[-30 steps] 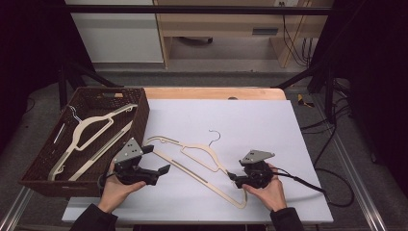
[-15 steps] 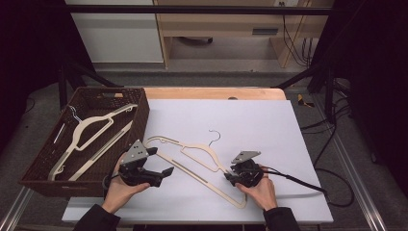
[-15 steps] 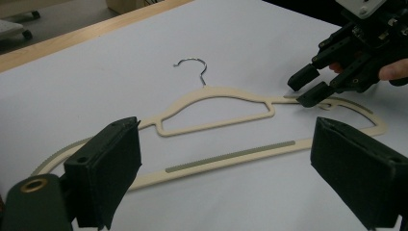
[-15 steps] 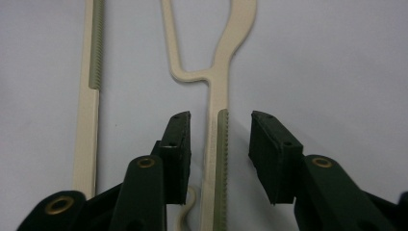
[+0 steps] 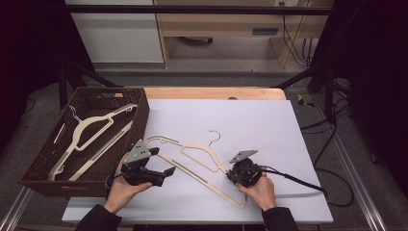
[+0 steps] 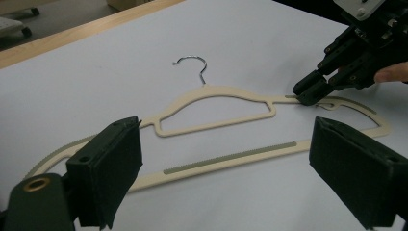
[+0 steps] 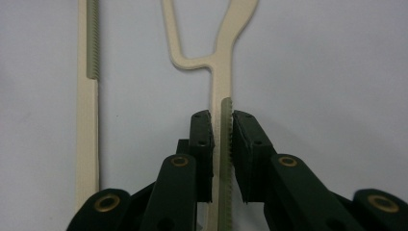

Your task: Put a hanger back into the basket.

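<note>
The right gripper [image 5: 234, 174] has just been closing its jaws, and they now clamp the ribbed shoulder arm of the cream plastic hanger with a metal hook [image 5: 202, 166], which lies flat on the white table sheet [image 5: 269, 134] near the front edge. The left gripper [image 5: 166, 174] hovers with jaws spread wide and nothing between them, aimed at the hanger's other end.

The step in hand appears to be picking up this hanger. The next move likely calls for a level lift, with the left gripper steadying the free end, then a transfer left to the dark woven basket [image 5: 139, 108], which already holds another cream hanger [image 5: 89, 127].

The right gripper view shows both pads pressing the grey ribbed strip [image 7: 225, 144], a contact too small to judge from the high view. The left gripper view shows the right gripper [image 6: 308, 94] gripping beyond the hanger's inner cut-out.
</note>
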{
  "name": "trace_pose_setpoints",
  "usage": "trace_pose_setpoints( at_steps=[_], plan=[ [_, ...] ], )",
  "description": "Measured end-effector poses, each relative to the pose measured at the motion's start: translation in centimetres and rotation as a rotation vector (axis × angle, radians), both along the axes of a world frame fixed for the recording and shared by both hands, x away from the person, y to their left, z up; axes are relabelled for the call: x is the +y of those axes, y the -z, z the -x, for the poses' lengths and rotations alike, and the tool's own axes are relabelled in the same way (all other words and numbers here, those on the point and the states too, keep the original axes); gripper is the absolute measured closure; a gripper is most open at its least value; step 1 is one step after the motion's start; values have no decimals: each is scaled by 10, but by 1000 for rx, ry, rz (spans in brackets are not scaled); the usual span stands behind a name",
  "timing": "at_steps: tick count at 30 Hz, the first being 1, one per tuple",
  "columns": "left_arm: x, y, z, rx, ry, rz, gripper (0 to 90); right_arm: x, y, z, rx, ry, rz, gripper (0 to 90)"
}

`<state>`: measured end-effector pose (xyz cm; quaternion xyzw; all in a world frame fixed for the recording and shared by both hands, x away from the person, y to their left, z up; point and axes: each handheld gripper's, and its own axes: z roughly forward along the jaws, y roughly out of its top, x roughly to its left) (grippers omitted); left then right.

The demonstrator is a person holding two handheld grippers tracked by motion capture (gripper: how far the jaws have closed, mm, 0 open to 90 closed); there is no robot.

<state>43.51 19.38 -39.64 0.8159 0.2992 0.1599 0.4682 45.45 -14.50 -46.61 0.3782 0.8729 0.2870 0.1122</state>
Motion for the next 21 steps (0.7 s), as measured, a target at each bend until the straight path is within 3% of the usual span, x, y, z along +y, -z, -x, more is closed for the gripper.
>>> trace_pose_setpoints(
  at_steps=[6,12,21],
  plan=[
    [-15,-4,-11,-1,9,-16,111,0,-2,1,7,13,-9,793],
    [-40,-10,-31,0,20,-32,116,-5,-8,2,-31,-16,-4,794],
    [-70,8,-69,54,26,-75,130,-9,-15,6,-51,-23,-15,795]
  ],
)
